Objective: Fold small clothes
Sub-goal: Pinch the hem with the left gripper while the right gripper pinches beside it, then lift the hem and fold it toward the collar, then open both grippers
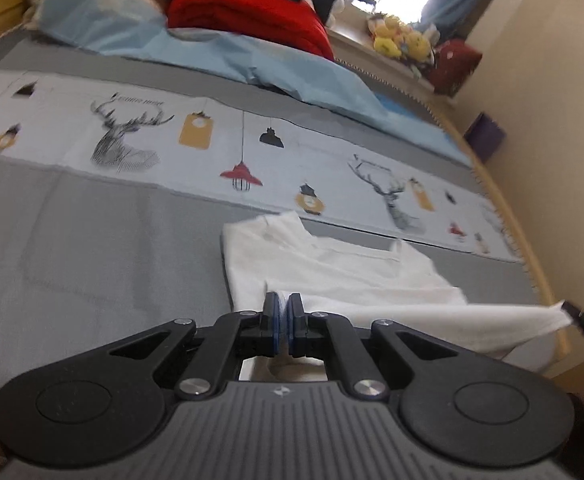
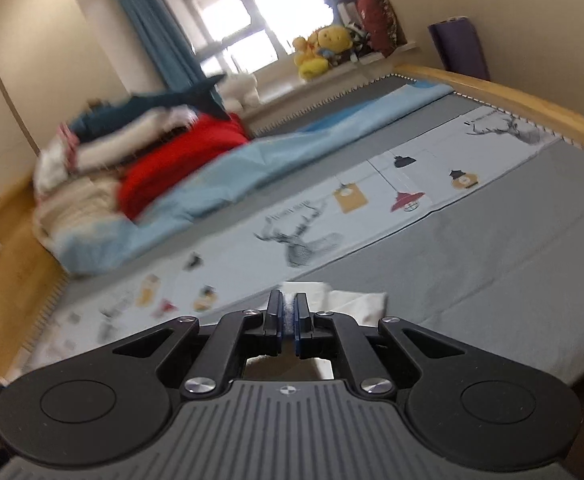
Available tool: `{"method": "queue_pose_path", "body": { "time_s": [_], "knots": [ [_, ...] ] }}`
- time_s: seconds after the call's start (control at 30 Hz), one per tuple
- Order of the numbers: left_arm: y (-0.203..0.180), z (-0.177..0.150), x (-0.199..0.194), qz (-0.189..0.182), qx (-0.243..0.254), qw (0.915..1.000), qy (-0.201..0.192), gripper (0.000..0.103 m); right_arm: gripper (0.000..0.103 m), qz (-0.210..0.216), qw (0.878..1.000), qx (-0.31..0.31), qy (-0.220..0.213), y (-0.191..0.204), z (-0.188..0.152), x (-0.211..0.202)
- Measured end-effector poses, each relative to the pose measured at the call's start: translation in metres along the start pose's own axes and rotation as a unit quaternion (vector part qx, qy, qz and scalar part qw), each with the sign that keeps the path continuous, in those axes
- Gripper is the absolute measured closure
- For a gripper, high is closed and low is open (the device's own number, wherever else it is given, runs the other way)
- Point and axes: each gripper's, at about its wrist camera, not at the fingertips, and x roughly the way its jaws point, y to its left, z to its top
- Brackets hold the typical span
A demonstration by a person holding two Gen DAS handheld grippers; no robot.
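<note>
A small white garment [image 1: 332, 268] lies on the grey bed cover, its near hem lifted off the bed. My left gripper [image 1: 283, 304] is shut on the hem's left end, white cloth pinched between the pads. From there the hem stretches to the right as a raised fold up to my right gripper [image 1: 572, 311], seen at the frame's right edge. In the right wrist view my right gripper [image 2: 288, 308] is shut on white cloth, and a bit of the garment [image 2: 356, 302] shows just past its fingers.
The bed cover [image 1: 91, 248] is grey with a pale printed band of deer and lamps [image 1: 195, 140]. Farther back lie a light blue sheet [image 1: 300, 72], a red blanket [image 1: 251, 16] and cream bedding. Plush toys [image 2: 324, 50] sit on the window ledge. A wooden bed rail [image 2: 512, 96] runs along the right.
</note>
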Motion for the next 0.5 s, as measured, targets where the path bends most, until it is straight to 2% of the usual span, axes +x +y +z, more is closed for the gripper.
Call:
{"method": "queue_pose_path", "body": {
  "time_s": [0.13,0.27,0.33,0.43,0.5],
  "knots": [
    [0.011,0.025,0.082,0.023,0.001,0.9995,0.023,0.099,0.099,-0.038,0.998,-0.005,0.042,-0.005,0.022,0.077],
    [0.024,0.03,0.148,0.035,-0.008,0.9974,0.063,0.098,0.099,-0.083,0.993,-0.023,0.081,-0.013,0.026,0.148],
    [0.023,0.034,0.155,0.039,-0.006,0.9975,0.059,0.096,0.098,-0.103,0.99,-0.029,0.094,-0.017,0.018,0.171],
    [0.027,0.04,0.147,0.059,0.001,0.998,0.02,0.096,0.095,-0.115,0.986,0.002,0.117,-0.027,0.013,0.187],
    [0.036,0.041,0.146,0.05,-0.013,0.9985,0.02,0.096,0.095,-0.119,0.989,0.015,0.085,-0.032,0.02,0.182]
  ]
}}
